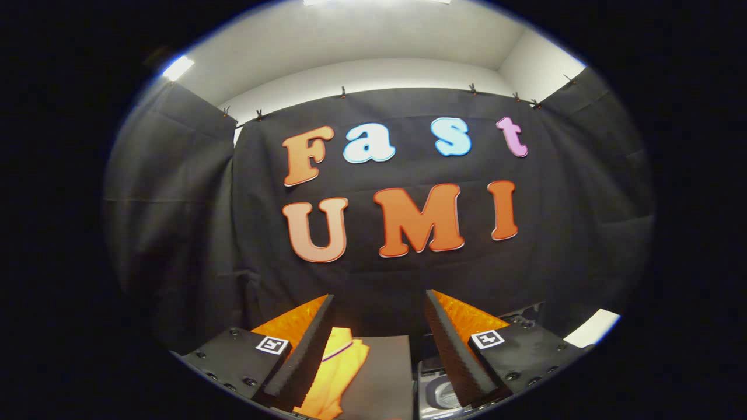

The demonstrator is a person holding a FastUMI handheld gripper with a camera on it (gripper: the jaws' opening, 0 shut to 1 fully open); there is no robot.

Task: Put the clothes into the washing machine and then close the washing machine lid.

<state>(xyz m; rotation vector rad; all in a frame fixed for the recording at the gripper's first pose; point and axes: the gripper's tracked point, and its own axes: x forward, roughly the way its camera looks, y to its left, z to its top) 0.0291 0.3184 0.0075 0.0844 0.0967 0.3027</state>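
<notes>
My gripper (379, 300) is open, its two fingers spread wide with nothing held between them, raised and facing the booth's black wall. Below and between the fingers lies a folded yellow garment (338, 373) with a thin dark stripe, close to the left finger (303, 350) on a dark grey surface (379, 367). Under the right finger (452, 350) part of a small grey and white washing machine (439, 396) shows, seen from above; whether its lid is up I cannot tell.
Black cloth (175, 233) walls the booth behind and on both sides. A white surface edge (592, 328) shows at the far right, beyond the right finger.
</notes>
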